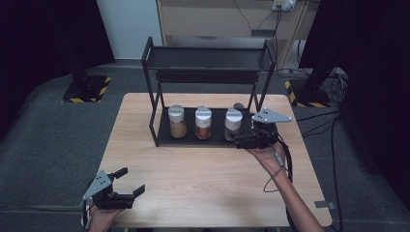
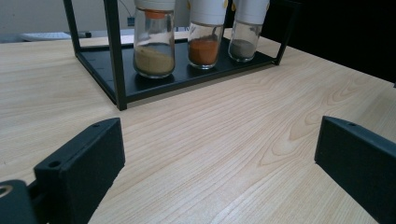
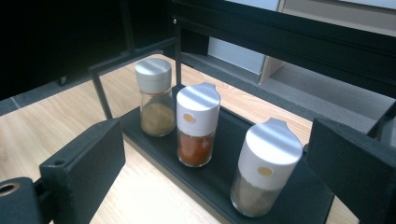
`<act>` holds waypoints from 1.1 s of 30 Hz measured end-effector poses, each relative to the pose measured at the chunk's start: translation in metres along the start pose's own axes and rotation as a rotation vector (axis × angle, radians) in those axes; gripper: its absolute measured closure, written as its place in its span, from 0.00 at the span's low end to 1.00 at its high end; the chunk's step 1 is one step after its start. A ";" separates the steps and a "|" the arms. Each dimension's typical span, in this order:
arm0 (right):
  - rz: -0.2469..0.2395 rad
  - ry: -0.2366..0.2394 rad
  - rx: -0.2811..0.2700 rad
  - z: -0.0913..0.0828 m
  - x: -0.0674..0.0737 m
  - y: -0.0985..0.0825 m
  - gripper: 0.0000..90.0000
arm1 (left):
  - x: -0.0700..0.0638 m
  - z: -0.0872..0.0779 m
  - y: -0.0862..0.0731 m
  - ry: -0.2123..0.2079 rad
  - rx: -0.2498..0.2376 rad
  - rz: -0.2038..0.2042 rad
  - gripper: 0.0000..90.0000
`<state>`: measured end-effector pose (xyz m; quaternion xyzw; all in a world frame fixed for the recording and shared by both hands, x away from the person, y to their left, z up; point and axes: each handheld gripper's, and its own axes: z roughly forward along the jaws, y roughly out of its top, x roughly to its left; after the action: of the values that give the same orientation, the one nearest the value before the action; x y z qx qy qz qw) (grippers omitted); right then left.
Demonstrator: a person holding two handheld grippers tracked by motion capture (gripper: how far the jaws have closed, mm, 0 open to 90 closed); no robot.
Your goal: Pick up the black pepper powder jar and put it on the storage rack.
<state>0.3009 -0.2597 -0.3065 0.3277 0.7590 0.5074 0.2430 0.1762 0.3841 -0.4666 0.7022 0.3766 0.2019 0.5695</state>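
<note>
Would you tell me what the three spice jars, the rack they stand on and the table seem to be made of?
The spice jars look like clear glass, possibly clear plastic: the powders show through the walls. Their caps look like smooth white plastic with a soft sheen. The rack seems to be matte black painted metal, given its thin straight bars. The table shows pale wood grain, perhaps a laminate.

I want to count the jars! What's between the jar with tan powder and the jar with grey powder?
One jar of orange-red powder stands between the tan jar and the grey jar on the rack's bottom shelf, as the high view shows.
</note>
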 end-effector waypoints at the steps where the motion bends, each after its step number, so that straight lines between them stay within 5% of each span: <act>1: -0.004 -0.004 -0.004 -0.005 0.001 -0.001 0.05 | 0.000 0.000 0.000 0.000 0.000 0.000 0.01; 20: 0.011 -0.049 -0.060 -0.091 0.006 -0.030 0.06 | -0.001 -0.001 0.000 0.001 -0.007 -0.002 0.00; 33: 0.067 -0.110 -0.077 -0.129 0.012 -0.067 0.06 | -0.001 -0.005 -0.003 -0.001 -0.030 -0.014 0.00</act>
<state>0.1854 -0.3481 -0.3217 0.3707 0.7129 0.5256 0.2795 0.1714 0.3872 -0.4676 0.6911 0.3780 0.2033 0.5815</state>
